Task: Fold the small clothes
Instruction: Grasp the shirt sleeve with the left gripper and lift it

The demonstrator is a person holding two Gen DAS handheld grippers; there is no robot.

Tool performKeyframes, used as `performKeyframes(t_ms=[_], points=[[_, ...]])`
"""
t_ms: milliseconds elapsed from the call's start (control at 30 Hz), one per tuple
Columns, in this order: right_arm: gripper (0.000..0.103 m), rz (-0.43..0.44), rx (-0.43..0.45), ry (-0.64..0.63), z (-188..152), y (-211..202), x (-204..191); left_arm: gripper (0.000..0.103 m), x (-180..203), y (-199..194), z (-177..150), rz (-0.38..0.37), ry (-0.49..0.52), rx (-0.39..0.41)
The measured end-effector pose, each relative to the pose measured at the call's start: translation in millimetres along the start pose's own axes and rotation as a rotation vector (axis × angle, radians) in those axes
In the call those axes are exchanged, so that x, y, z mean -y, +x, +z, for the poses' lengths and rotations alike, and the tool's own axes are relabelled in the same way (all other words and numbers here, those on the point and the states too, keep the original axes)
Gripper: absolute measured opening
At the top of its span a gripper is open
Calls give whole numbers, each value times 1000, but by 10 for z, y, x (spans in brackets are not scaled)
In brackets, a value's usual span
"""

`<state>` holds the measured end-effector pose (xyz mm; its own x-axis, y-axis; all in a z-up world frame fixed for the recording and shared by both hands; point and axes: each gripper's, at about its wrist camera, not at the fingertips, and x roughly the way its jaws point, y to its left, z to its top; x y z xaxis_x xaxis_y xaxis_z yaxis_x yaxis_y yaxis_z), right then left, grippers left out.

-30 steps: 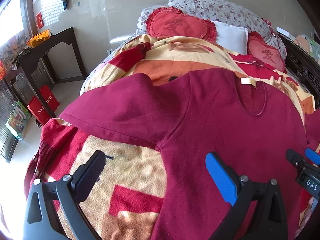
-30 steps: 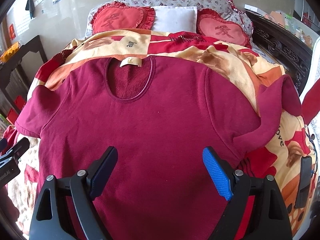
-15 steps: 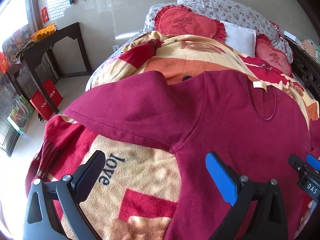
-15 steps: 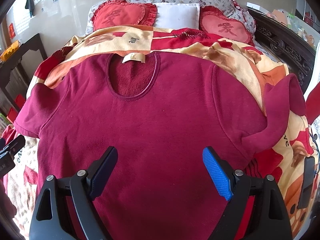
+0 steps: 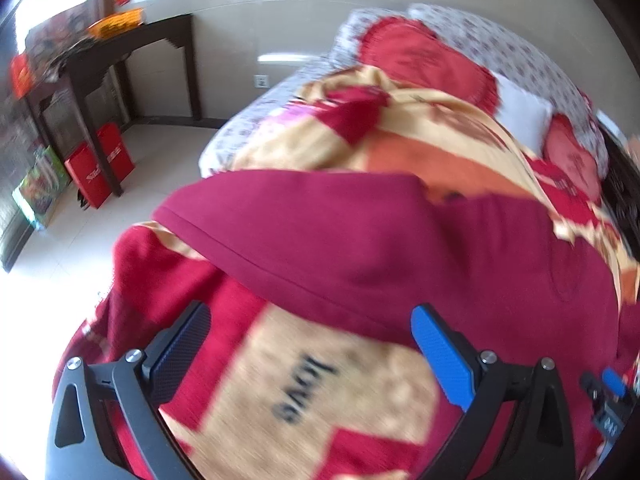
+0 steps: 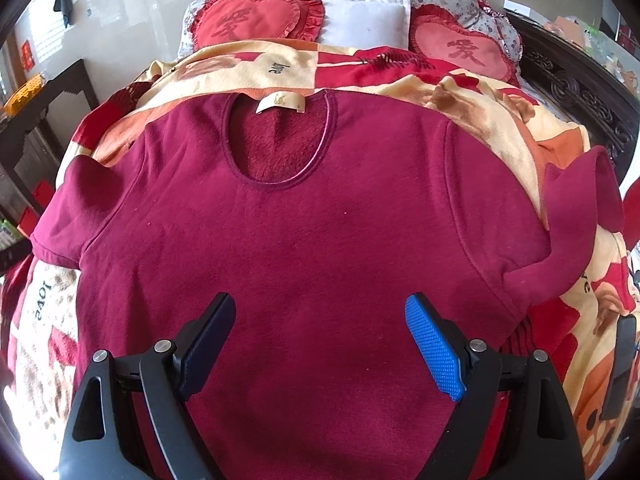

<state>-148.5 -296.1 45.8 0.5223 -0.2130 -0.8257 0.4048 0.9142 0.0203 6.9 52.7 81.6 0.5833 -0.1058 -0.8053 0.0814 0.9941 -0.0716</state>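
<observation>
On the blanket-covered bed (image 6: 500, 108), maroon shirt (image 6: 320, 240) flat beneath both gaping tongs (image 6: 320, 344), left sleeve (image 5: 304, 232) ahead.

Words on the bedding

The blanket (image 6: 248, 68) carries "love" at top centre of the right wrist view and again at its left edge; the left wrist view shows it bottom centre. Both heart cushions (image 6: 256, 20) bear a red Chinese character.

Shirt (image 6: 320, 240) lies flat on the blanket (image 6: 500, 120), directly ahead of and beneath the right gripper (image 6: 320, 344), collar farthest away. Pillows (image 6: 364, 20) lie beyond the collar. The left gripper (image 5: 312, 352) is over blanket, the shirt's sleeve (image 5: 280, 232) just ahead.
</observation>
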Motion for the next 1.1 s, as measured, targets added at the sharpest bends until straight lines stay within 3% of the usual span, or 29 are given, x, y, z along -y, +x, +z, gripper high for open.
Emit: performKeyframes(t_ms=[133,300,400,633,700,733,900,1100], points=[[71,18,-7,-7,8,17,-47,95,-356,190,173,-20,-93,-12],[71,40,-24,-12,10,63,-120,71,-755,586,303,-132,-249,-107],[71,43,-33,-23,11,95,-159,63,-919,772,315,-166,-323,-136],[71,31,-48,-28,19,183,-144,61,-1100,892,372,-238,-452,-93],[71,35,-55,-19,22,208,-130,24,-1113,882,387,-233,-453,-87],[71,38,-57,-17,19,213,-129,20,-1114,866,405,-235,-446,-86],[71,44,-44,-15,26,184,-100,11,-963,458,478,-226,-384,8],[70,54,-32,10,27,125,-11,10,-161,-403,480,-304,-176,170]])
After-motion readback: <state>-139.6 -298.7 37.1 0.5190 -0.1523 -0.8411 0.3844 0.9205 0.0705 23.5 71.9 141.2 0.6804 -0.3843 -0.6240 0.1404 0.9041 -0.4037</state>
